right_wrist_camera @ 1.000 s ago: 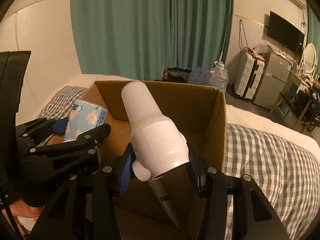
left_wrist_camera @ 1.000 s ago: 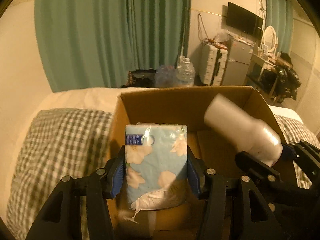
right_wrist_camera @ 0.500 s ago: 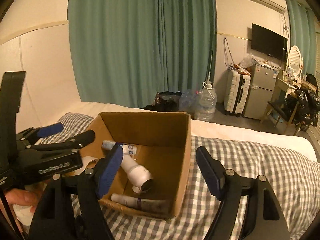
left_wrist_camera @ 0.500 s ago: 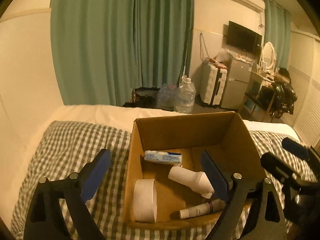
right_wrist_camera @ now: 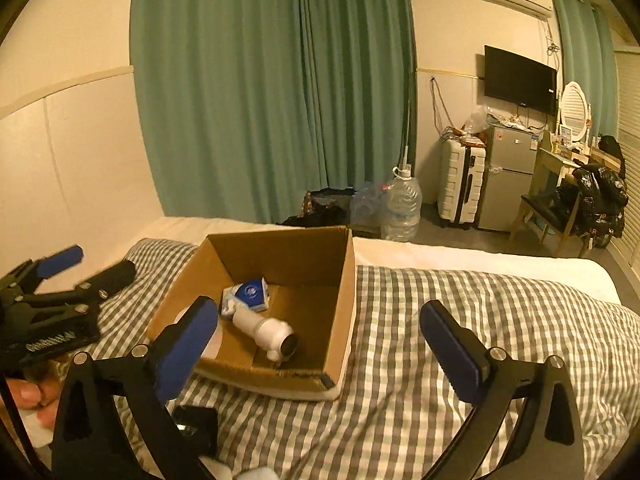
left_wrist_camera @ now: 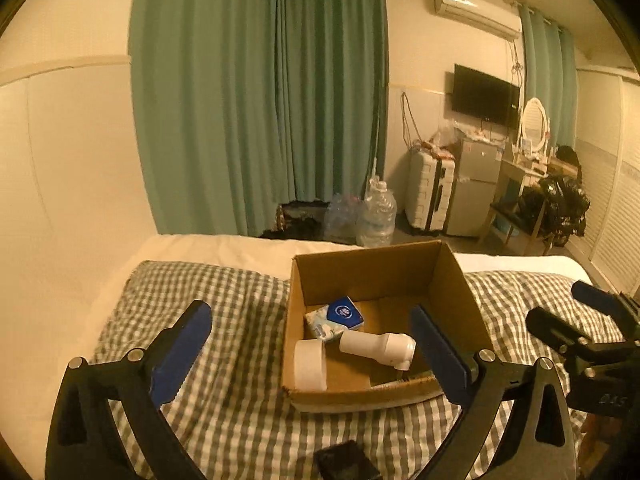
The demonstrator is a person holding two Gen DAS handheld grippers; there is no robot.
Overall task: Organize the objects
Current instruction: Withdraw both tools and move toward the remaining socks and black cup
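An open cardboard box (left_wrist_camera: 460, 292) (right_wrist_camera: 348, 280) sits on the checked bed cover. Inside lie a blue flowered tissue pack (left_wrist_camera: 334, 316) (right_wrist_camera: 248, 294), a white bottle (left_wrist_camera: 376, 348) (right_wrist_camera: 264, 328) on its side, a white roll (left_wrist_camera: 310, 364) and a thin tube (left_wrist_camera: 396, 382). My left gripper (left_wrist_camera: 308, 310) (right_wrist_camera: 98, 264) hangs above and in front of the box, its jaws opening with nothing between them. My right gripper (right_wrist_camera: 318, 310) (left_wrist_camera: 560, 308) is beside it on the right, its jaws opening too and empty.
A small dark object (left_wrist_camera: 344, 460) (right_wrist_camera: 196, 424) lies on the checked cover (right_wrist_camera: 460, 280) near the front. A hand (right_wrist_camera: 32, 396) holds the left gripper. Beyond the bed stand green curtains (left_wrist_camera: 260, 100), water jugs (left_wrist_camera: 376, 216), a suitcase (left_wrist_camera: 430, 188) and a small fridge (left_wrist_camera: 476, 184).
Both grippers let go: the tissue pack and the white bottle now lie in the box. Both jaws spread wide, and both grippers rose and pulled back from the box.
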